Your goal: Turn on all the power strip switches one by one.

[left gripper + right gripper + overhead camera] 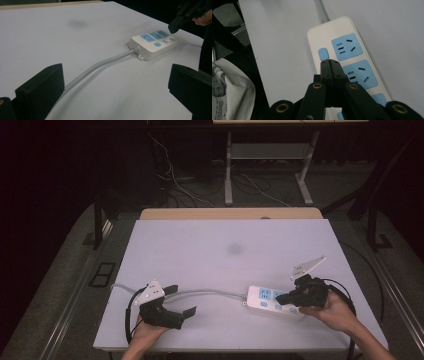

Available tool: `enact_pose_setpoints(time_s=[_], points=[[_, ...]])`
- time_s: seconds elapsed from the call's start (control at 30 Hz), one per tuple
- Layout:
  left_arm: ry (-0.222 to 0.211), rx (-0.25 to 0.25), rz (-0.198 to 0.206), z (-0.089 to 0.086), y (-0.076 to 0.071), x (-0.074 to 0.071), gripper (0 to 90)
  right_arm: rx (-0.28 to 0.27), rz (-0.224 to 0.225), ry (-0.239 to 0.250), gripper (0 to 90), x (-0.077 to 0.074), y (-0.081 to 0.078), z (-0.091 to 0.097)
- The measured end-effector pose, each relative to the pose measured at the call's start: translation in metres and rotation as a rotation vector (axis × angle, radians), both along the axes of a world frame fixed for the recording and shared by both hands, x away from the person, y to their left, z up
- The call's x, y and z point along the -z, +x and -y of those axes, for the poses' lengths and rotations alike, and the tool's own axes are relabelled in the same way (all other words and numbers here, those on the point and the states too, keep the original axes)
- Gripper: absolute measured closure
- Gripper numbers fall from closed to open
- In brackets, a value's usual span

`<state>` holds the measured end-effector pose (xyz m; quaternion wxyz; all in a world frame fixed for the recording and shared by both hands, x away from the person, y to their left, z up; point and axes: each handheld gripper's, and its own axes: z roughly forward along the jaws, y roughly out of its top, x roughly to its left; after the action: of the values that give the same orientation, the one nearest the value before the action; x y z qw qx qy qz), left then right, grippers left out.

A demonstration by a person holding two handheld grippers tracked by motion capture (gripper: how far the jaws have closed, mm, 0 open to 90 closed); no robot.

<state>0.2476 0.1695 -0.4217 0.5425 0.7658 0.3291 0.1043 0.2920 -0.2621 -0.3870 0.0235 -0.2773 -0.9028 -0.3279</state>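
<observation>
Right gripper view: closed tongs (pixel 330 65) above power strip (pixel 342 50).

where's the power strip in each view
High view: power strip at lower right, under the right gripper.
Left gripper view: upper right, far end of the grey cable.
Right gripper view: centre, beneath the shut jaws.
Shared landmark: the cable entering the strip's end.

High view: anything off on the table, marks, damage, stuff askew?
One oddity: a dark grey smudge on the white table top, near the middle, beyond the power strip. The strip lies flat and looks intact, its grey cable running toward the left hand-held gripper. Nothing spilled.
</observation>
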Motion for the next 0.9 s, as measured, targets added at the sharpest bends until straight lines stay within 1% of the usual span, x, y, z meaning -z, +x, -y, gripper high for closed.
enact_pose_setpoints(time_s=[0.53, 0.77, 0.9], points=[[-0.001, 0.000, -0.001, 0.000, 0.000, 0.000, 0.0, -0.013, 0.012, -0.001, 90.0, -0.015, 0.005, -0.007], [-0.002, -0.001, 0.001, -0.001, 0.000, 0.000, 0.0, -0.023, 0.016, -0.004, 90.0, -0.018, 0.009, -0.014], [-0.002, 0.000, 0.002, -0.001, -0.001, -0.001, 0.0, -0.033, 0.016, -0.011, 90.0, -0.017, 0.012, -0.020]])
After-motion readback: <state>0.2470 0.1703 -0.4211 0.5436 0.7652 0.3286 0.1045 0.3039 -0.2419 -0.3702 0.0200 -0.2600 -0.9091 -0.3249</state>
